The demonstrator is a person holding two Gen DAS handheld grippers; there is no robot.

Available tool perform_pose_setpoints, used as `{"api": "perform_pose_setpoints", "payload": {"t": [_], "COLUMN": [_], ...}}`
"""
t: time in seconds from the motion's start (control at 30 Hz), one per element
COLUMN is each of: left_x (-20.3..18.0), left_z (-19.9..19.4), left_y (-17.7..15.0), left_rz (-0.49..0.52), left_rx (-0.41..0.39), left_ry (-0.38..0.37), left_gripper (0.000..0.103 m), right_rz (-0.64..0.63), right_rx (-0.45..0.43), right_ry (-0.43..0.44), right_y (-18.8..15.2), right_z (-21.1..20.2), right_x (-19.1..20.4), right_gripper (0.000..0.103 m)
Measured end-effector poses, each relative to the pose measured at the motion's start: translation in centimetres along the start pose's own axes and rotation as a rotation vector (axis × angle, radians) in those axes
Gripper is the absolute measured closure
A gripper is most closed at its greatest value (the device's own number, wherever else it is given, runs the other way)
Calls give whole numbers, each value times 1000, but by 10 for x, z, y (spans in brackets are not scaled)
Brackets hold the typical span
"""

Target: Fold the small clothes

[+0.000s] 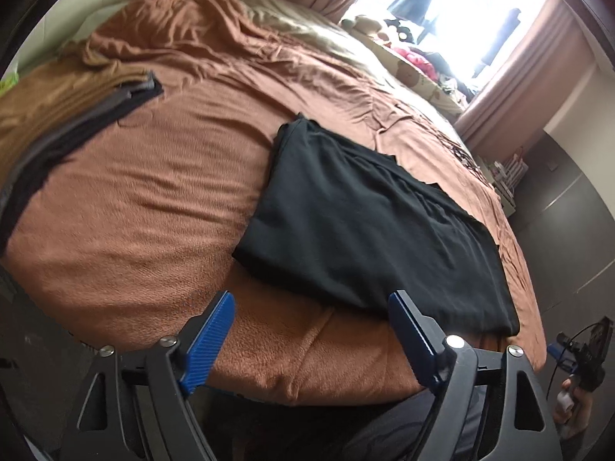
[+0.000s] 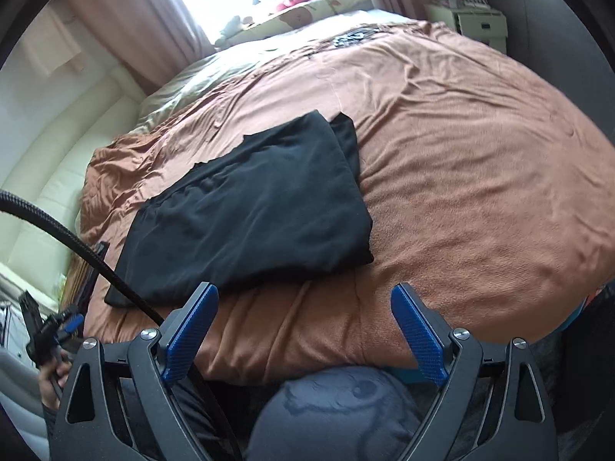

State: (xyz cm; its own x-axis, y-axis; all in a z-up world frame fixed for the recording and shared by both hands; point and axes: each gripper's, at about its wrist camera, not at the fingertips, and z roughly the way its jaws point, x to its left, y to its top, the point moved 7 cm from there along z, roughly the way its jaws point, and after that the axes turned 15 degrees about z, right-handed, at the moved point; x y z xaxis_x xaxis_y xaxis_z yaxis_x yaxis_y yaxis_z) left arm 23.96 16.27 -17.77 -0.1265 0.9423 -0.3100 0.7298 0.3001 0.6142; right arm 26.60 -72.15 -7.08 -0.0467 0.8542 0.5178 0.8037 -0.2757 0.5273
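Left gripper (image 1: 311,307) tilted downward over the near edge of the bed (image 1: 134,199), fingers (image 1: 215,330) spread wide, nothing between them. Right gripper (image 2: 303,299) likewise tilted downward, fingers (image 2: 419,330) wide apart, empty. Folded black garment (image 2: 250,207) lies flat on the brown blanket, just beyond both grippers. No legible writing.

Folded garment (image 1: 369,223) lies on blanket (image 1: 153,199), ahead of both grippers; clothes stack (image 1: 57,130) far left.
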Motion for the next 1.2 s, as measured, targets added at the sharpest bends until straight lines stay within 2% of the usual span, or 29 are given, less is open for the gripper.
{"api": "perform_pose_setpoints", "payload": {"t": [0.03,0.1,0.17,0.23,0.4,0.57,0.7,0.83,0.9,0.93,0.97,1.07,1.2], "left_x": [2,9,16,21,27,31,36,45,47,46,46,46,41], "left_z": [6,20,32,41,61,75,78,78,79,79,79,73,58], "left_y": [0,-1,-3,-2,2,0,-2,-2,-1,-1,0,2,11], "left_rz": [-12,-47,-85,-119,-173,-210,-245,-271,-277,-269,-264,-283,-271], "left_rx": [7,30,51,63,85,113,100,92,88,86,85,58,-1], "left_ry": [-3,-12,-18,-26,-33,-21,-13,21,16,17,14,-9,-26], "left_gripper": [24,29,37,41,41,41,43,64,69,74,79,85,87], "right_rz": [17,55,99,127,181,241,297,374,397,409,421,444,449], "right_rx": [7,26,56,80,133,182,173,166,169,171,168,129,66], "right_ry": [-2,2,11,13,-4,-9,-26,11,12,10,13,54,80], "right_y": [3,6,8,8,12,11,15,16,17,17,18,21,20], "right_z": [6,20,34,48,80,104,119,128,135,138,141,137,121], "right_x": [-1,-1,-3,-4,-5,-5,-13,-22,-27,-29,-32,-36,-38], "right_gripper": [13,22,26,29,34,34,36,41,57,61,71,91,96]}}
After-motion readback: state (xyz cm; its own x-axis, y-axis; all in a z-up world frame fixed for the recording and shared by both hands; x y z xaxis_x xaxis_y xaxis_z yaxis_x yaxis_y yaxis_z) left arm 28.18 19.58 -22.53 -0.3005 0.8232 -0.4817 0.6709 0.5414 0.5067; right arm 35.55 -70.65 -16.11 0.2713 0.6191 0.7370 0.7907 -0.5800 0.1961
